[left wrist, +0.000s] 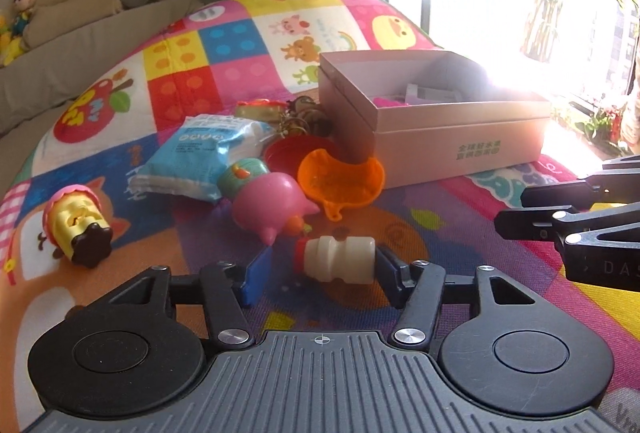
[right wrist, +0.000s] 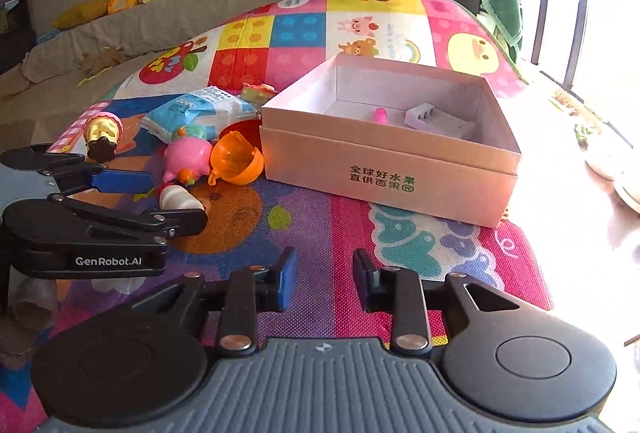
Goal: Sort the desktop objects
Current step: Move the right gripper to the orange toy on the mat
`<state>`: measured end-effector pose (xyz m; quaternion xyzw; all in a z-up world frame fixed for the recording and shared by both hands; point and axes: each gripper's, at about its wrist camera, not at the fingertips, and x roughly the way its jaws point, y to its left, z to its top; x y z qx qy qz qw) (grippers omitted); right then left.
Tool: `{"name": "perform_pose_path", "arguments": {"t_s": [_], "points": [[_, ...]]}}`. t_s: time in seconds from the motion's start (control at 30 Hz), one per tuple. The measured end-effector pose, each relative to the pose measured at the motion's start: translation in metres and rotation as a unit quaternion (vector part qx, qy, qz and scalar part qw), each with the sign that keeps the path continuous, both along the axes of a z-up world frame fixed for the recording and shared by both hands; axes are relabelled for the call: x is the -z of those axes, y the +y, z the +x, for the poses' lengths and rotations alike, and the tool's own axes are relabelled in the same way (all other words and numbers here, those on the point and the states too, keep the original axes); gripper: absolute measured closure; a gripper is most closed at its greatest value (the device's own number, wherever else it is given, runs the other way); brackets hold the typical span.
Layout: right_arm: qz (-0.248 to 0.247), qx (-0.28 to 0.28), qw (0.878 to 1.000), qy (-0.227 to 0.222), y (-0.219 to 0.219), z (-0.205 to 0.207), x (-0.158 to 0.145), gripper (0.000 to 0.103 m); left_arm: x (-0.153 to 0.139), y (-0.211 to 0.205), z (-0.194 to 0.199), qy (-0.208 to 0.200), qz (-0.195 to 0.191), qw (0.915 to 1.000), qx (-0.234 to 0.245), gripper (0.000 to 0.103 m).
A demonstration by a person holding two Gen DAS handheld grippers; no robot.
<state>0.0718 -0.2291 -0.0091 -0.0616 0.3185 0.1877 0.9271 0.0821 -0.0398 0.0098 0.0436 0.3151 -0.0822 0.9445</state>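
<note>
Both fingers (left wrist: 256,275) pairs spread, one white bottle (left wrist: 340,259) between the left's, one box (right wrist: 392,157) beyond.

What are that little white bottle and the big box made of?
The small white bottle looks like glossy moulded plastic: smooth ribbed body, soft sheen, red cap end. The box looks like matte cardboard: thin straight walls, crisp folded edges, printed green characters. Neither is certain from looks alone.

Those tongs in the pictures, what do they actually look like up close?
Each is black metal linkage with silver rivets and two round black discs over a ribbed grey base. The left tongs and right tongs have blue finger pads. White "GenRobot.AI" lettering marks the left one's side. No cables or sleeves show.
</note>
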Motion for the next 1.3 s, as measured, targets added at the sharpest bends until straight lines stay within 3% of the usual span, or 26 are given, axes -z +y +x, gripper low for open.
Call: {"name": "perform_pose_path", "arguments": {"t_s": [0.13,0.27,0.37,0.4,0.43,0.53,0.77,0.93,0.97,1.1,1.2,1.3], "points": [[0.021,-0.018,1.000,-0.005,0.026,0.014,-0.010,0.073,0.000,0.022,-0.013,-0.002,-0.007,0.9994,-0.034,0.052],[0.059,0.004,0.998,0.020,0.052,0.040,-0.008,0.072,-0.002,0.046,-0.032,-0.008,-0.009,0.9976,-0.068,0.051],[0.086,0.036,0.993,0.068,0.064,0.066,0.003,0.072,-0.002,0.061,-0.045,-0.011,-0.026,0.9968,-0.075,0.028],[0.095,0.038,0.991,0.081,0.066,0.071,0.008,0.077,-0.002,0.065,-0.048,-0.014,-0.035,0.9963,-0.077,0.021],[0.097,0.039,0.991,0.085,0.069,0.074,0.010,0.088,-0.002,0.069,-0.050,-0.016,-0.045,0.9958,-0.077,0.020],[0.082,0.032,0.993,0.077,0.071,0.071,0.012,0.096,-0.003,0.073,-0.051,-0.023,-0.061,0.9950,-0.076,0.015],[0.045,-0.012,0.996,0.074,0.035,0.029,0.000,0.098,-0.003,0.071,-0.051,-0.023,-0.061,0.9951,-0.074,0.013],[-0.026,0.003,0.999,0.023,0.007,-0.001,0.001,0.097,-0.001,0.067,-0.049,-0.019,-0.051,0.9959,-0.072,0.010],[-0.033,0.004,0.999,0.012,0.004,-0.004,0.002,0.095,-0.001,0.066,-0.049,-0.019,-0.048,0.9961,-0.072,0.010],[-0.007,-0.020,1.000,0.003,0.009,-0.005,-0.002,0.055,0.000,0.063,-0.047,-0.015,-0.038,0.9966,-0.072,0.008],[-0.010,-0.071,0.997,-0.019,0.039,0.002,-0.007,0.040,0.000,0.062,-0.047,-0.012,-0.031,0.9967,-0.074,0.008],[-0.013,-0.085,0.996,-0.006,0.067,0.022,-0.006,0.026,0.002,0.056,-0.048,-0.006,-0.013,0.9979,-0.063,0.008]]}}
